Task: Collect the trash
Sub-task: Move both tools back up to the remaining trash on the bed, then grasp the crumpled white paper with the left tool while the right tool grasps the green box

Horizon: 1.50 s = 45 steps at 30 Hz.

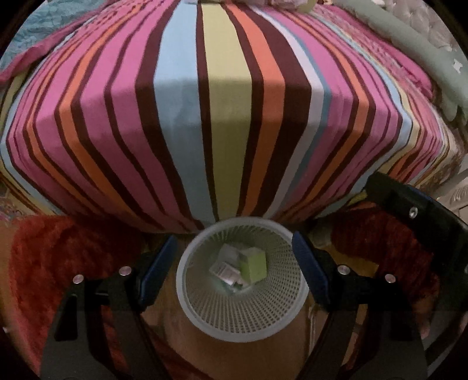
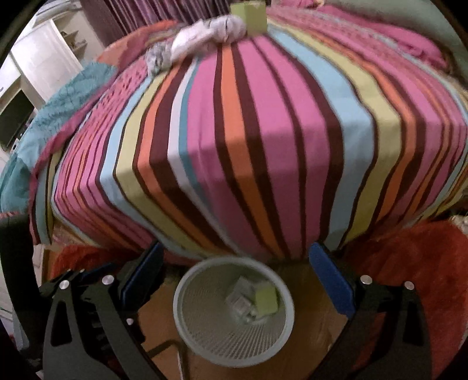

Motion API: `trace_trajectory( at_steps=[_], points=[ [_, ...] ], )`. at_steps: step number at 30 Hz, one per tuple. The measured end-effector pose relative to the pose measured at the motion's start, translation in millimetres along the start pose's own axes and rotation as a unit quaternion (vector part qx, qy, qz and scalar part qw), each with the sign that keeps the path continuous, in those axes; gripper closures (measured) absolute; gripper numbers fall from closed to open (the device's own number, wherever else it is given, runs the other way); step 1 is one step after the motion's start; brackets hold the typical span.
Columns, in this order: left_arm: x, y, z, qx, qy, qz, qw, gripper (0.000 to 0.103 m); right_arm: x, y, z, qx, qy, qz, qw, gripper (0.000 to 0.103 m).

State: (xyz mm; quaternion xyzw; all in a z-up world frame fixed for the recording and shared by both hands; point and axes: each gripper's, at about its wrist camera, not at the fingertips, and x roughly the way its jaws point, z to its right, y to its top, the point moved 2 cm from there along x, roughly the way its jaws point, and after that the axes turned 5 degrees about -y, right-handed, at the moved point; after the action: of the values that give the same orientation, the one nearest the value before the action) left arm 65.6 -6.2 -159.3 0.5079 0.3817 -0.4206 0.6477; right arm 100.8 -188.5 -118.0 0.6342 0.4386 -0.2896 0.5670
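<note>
The left claw (image 1: 234,263) is spread wide with nothing between its blue pads (image 1: 159,269); it hangs above a white mesh bin (image 1: 187,292) that sits framed in the gap. The right claw (image 2: 237,283) is spread the same way, its pads (image 2: 330,280) empty, over the same bin (image 2: 181,315). In the left view a part of the right claw's black body shows at 3 o'clock.

Inside the bin, at its centre, lie a small green box (image 1: 254,263) and some crumpled pale wrappers (image 1: 226,269). The bin stands on a tan floor (image 1: 204,350), with a red shaggy rug (image 1: 44,257) out at 9 o'clock and again at 3 o'clock.

Straight beyond the bin, at 12 o'clock, rises the end of a bed covered in a striped sheet (image 2: 234,131) of pink, brown, orange, blue and yellow-green. On top of the bed, far at 12 o'clock in the right view, stands another green box (image 2: 249,16), and touching it on its 9 o'clock side lies a bundle of crumpled white trash (image 2: 204,35). A teal blanket (image 2: 58,102) lies at 10 o'clock, and white shelving (image 2: 44,58) stands behind it.
</note>
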Motion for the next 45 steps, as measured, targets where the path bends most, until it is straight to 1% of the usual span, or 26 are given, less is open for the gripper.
trace_trajectory(
  at_steps=[2,7,12,17,21,27,29,35,41,45],
  points=[
    [-3.5,3.1,-1.1,0.001,0.003,0.007,1.0,0.024,-1.3,3.1,3.1,0.002,0.0,0.014,1.0,0.008],
    [-22.5,14.9,-4.1,0.01,0.013,0.051,0.9986,0.024,-6.3,12.6,1.8,-0.003,0.008,0.026,1.0,0.008],
    [-34.4,33.5,-8.8,0.014,0.02,0.081,0.9964,0.024,-15.4,32.3,4.1,-0.015,0.003,0.051,0.999,0.008],
    [-38.4,55.6,-17.5,-0.005,0.008,0.09,0.9959,0.024,-20.6,52.4,14.3,-0.019,-0.013,0.084,0.996,0.008],
    [-41.4,73.6,-24.0,-0.012,0.014,0.102,0.9946,0.024,-21.3,69.4,27.0,-0.011,-0.029,0.096,0.995,0.008],
    [-49.2,110.6,-33.8,-0.029,0.008,0.12,0.9923,0.024,-20.4,97.8,39.5,-0.015,-0.06,0.11,0.992,0.008],
    [-50.5,123.1,-37.0,-0.035,0.006,0.124,0.9916,0.024,-19.4,109.1,42.0,-0.012,-0.065,0.117,0.991,0.008],
    [-52.3,170.0,-43.3,-0.043,0.001,0.139,0.9894,0.024,-13.5,150.3,43.2,-0.011,-0.051,0.125,0.991,0.008],
    [-48.1,219.0,-47.6,-0.038,-0.006,0.146,0.9885,0.024,-7.3,190.6,36.9,-0.034,-0.023,0.142,0.989,0.008],
    [-40.5,251.1,-53.9,-0.044,-0.027,0.143,0.9884,0.024,-0.3,221.6,34.5,-0.043,-0.005,0.148,0.988,0.008]
  ],
)
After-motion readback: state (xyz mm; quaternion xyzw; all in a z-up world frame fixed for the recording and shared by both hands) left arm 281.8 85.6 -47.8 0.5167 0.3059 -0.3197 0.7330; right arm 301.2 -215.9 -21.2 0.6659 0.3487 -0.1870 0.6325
